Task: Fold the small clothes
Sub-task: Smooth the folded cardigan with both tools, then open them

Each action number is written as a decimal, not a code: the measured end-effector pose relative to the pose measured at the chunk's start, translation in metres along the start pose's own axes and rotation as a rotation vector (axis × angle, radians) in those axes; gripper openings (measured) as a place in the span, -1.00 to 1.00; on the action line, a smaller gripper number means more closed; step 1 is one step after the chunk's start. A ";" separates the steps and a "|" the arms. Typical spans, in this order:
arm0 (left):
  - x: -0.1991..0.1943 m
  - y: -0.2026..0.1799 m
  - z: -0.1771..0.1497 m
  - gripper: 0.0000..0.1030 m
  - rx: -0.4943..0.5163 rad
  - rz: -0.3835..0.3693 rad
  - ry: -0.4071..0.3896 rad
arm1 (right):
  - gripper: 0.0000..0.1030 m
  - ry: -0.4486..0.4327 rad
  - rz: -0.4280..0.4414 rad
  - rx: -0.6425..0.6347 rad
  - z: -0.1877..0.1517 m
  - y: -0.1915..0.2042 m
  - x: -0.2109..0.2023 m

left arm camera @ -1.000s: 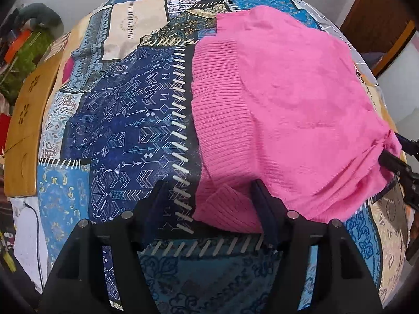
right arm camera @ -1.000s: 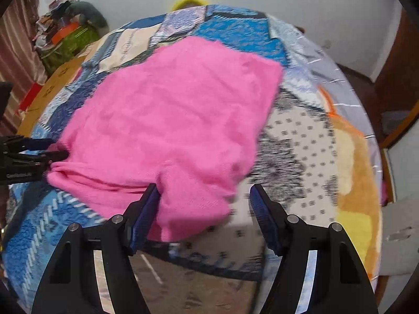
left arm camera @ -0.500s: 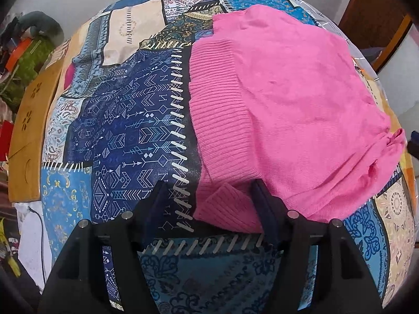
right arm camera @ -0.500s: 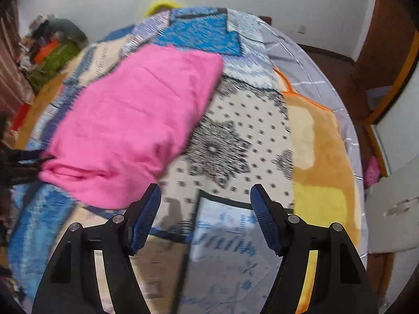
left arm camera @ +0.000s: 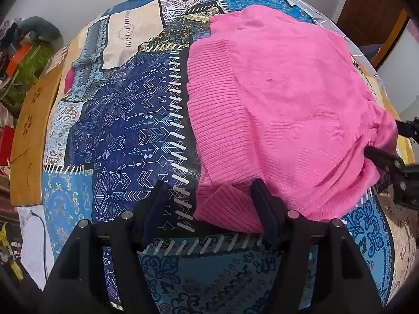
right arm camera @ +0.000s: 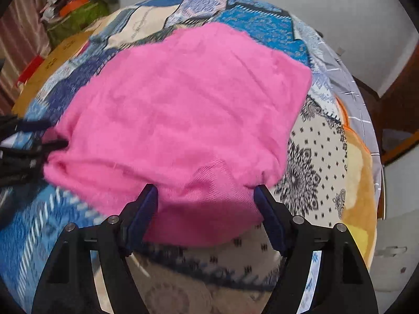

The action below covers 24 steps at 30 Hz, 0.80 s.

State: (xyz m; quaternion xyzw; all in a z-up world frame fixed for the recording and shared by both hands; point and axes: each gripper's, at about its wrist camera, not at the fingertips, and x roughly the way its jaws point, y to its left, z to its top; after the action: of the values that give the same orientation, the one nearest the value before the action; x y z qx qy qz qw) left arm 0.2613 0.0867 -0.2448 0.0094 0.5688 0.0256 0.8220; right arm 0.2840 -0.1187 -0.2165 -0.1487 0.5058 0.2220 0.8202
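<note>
Left wrist view, nearest first: left gripper point(left arm camera: 207, 204) spread wide, jaws apart either side of a folded ribbed cuff corner of the pink knitted jumper point(left arm camera: 282, 99), clamping nothing. Right wrist view: right gripper point(right arm camera: 205, 204) likewise released, blue pads point(right arm camera: 142, 209) straddling the near corner of the same garment without pinching it. Beyond both, pink knit lying flat across the blue patchwork bedspread point(left arm camera: 125, 130), ribbed hem towards the left side, plain body stretching to the far edge.

Judged as the pick-up before a fold. Best done by lowering each tool until the pads bracket both layers at the corner, then closing firmly and evenly. Worth matching the two grips on one edge, so the fold line runs straight. Worth lifting just clear of the spread, carrying the edge over to the far side, and laying it down without dragging. Soft knit likely to stretch and slip: shallow bite risky.
</note>
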 end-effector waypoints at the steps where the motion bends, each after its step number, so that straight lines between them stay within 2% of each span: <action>1: 0.000 0.000 0.000 0.28 -0.002 -0.003 0.000 | 0.41 -0.004 -0.014 0.008 0.002 -0.001 0.001; 6: 0.000 0.002 -0.002 0.28 -0.012 -0.014 -0.007 | 0.37 -0.023 -0.140 0.006 0.005 -0.015 0.003; 13: 0.000 0.001 -0.003 0.29 -0.011 -0.011 -0.012 | 0.36 -0.003 -0.101 0.068 -0.014 -0.042 -0.009; 18: -0.002 0.000 -0.005 0.29 -0.007 -0.001 -0.013 | 0.32 0.009 -0.121 0.091 -0.034 -0.056 -0.019; 22: -0.003 -0.002 -0.007 0.29 0.001 0.007 -0.015 | 0.32 0.008 -0.071 0.179 -0.048 -0.076 -0.028; 24: -0.003 -0.002 -0.007 0.30 0.005 0.008 -0.013 | 0.32 -0.001 -0.078 0.170 -0.052 -0.076 -0.033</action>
State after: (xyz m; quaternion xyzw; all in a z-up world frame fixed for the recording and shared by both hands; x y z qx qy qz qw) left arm 0.2540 0.0843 -0.2444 0.0139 0.5636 0.0276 0.8255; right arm 0.2705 -0.2147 -0.2082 -0.0982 0.5163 0.1460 0.8381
